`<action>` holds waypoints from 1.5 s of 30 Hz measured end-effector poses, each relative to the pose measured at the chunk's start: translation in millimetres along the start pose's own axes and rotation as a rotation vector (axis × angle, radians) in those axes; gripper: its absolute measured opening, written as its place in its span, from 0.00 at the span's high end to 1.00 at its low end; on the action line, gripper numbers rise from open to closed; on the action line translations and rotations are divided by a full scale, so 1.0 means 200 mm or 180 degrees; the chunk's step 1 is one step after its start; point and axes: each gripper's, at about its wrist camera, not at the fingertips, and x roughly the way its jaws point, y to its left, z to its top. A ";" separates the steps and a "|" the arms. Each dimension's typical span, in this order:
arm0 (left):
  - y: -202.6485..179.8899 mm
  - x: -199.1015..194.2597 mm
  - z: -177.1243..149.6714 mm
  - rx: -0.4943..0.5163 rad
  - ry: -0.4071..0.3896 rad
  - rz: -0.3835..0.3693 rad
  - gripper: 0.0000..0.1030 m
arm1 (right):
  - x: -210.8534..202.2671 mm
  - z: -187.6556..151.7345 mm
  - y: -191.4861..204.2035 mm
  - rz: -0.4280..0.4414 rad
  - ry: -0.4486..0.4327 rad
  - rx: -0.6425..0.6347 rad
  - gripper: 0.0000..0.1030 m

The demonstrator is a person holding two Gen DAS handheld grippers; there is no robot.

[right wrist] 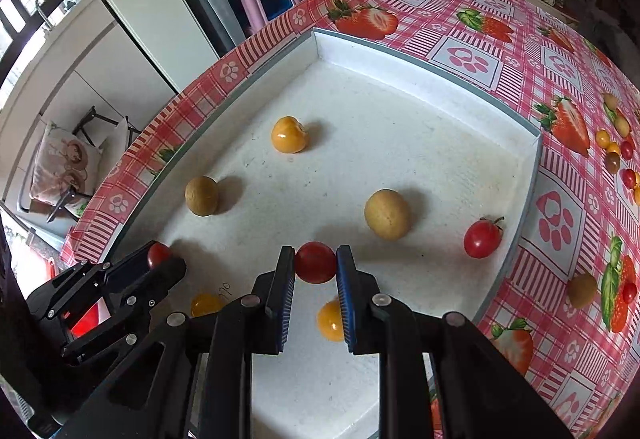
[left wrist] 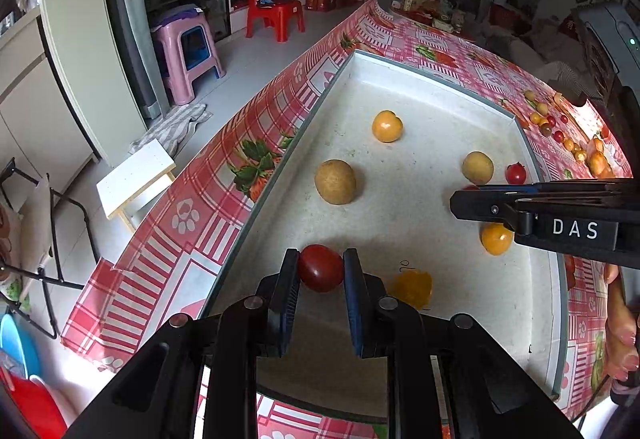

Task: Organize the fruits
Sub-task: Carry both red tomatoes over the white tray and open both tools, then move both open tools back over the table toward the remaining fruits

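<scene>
The white tray (left wrist: 400, 87) sits on the strawberry-print tablecloth (left wrist: 208, 199). Over its near left area, the left gripper (left wrist: 321, 268) clamps a dark red tomato (left wrist: 320, 268). Over its near centre, the right gripper (right wrist: 315, 262) clamps a red tomato (right wrist: 315, 262). Loose yellow, tan and red fruits lie farther in the tray.

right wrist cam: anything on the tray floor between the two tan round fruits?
Nothing. In the right wrist view the white tray floor is bare between the left tan fruit and the right tan fruit.
</scene>
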 end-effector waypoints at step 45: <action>-0.55 -0.25 0.06 0.0635 -0.0122 -0.0230 0.28 | -0.54 -0.39 -0.72 -0.0112 -0.0519 0.0998 0.17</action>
